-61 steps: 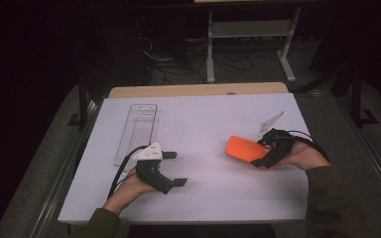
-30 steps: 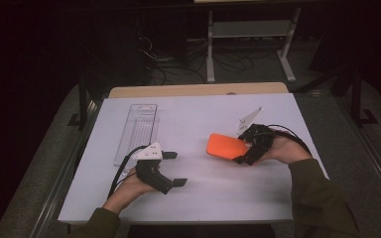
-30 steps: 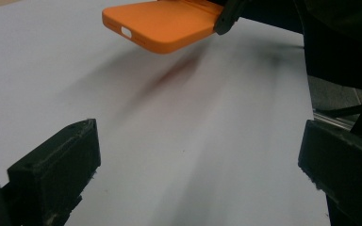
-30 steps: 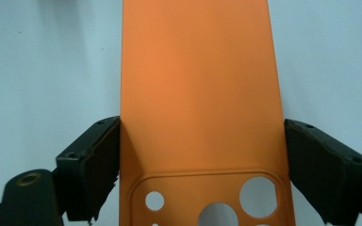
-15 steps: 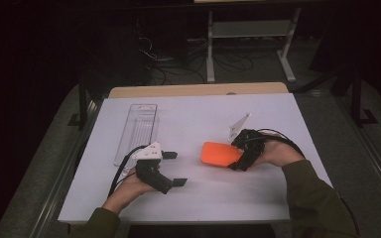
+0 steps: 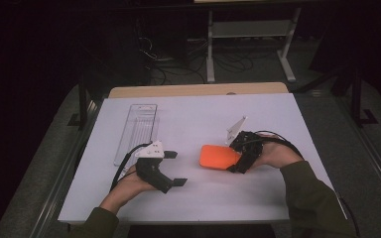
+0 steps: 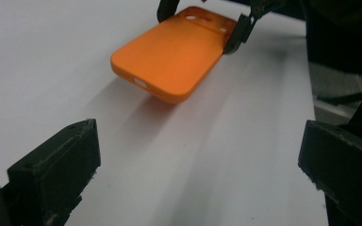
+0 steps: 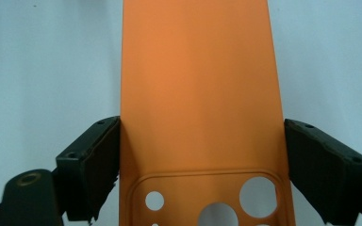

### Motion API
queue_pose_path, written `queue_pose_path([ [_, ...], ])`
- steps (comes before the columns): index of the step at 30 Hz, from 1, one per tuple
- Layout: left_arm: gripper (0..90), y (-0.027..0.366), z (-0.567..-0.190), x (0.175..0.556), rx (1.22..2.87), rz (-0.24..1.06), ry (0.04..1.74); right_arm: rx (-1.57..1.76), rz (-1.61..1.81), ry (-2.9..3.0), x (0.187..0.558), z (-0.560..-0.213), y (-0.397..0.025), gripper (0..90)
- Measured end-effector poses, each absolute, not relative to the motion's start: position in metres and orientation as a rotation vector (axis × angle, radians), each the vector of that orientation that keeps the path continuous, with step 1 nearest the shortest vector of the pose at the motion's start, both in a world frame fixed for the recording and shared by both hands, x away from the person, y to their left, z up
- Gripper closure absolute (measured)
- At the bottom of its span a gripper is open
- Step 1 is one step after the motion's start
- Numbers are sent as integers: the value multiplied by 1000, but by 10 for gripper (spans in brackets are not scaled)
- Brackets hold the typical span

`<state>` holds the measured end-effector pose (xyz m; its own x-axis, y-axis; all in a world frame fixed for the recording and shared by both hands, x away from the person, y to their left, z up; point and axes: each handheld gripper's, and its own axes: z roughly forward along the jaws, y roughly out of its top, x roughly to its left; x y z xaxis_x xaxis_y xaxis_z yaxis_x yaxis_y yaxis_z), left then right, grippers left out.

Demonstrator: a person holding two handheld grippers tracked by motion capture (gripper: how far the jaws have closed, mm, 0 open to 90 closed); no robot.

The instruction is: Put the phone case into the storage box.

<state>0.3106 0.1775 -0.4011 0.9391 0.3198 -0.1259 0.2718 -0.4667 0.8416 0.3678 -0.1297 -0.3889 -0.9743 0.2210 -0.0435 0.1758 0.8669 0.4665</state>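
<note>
Since 2 s ago the orange phone case (image 6: 217, 157) has been carried leftward across the counter (image 6: 198, 119) by the right tongs (image 6: 235, 159), from the right half toward the centre; left tongs (image 6: 176, 168) are unchanged in place.

Right tongs: pinched on the phone case at its camera-cutout end. In the right gripper view both jaws are pressed against the case's (image 8: 202, 94) long edges, one per side, back face up, cutouts nearest the camera. The case is held flat and clear of the counter; a shadow is seen under it in the left gripper view, with the free end (image 7: 169, 56) pointed toward the left tongs.

Left tongs: spread wide, nothing between the jaws. They are held low over the counter's front-left area, jaws aimed right toward the case. A gap of bare white counter is left between them and the case's near end; no contact.

Case position: roughly mid-counter, slightly right of centre, between the two hands, near the front half.

Clear plastic tray (image 6: 138, 131) is lying on the counter's left side, long axis running away from the person, behind the left tongs and well apart from the case. Left cable is looped beside its near end.

Right hand (image 6: 273, 156) is wrapped around the gripper body, sleeve at the front-right edge.
</note>
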Motion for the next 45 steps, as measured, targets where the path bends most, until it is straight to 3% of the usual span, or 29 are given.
queue_pose_path([
  [19,0,157,-367,336,2156,35,296,292,724,2939,367,-388,-129,143],
  [45,0,138,-375,342,2216,10,222,227,699,2951,359,-390,-115,143],
])
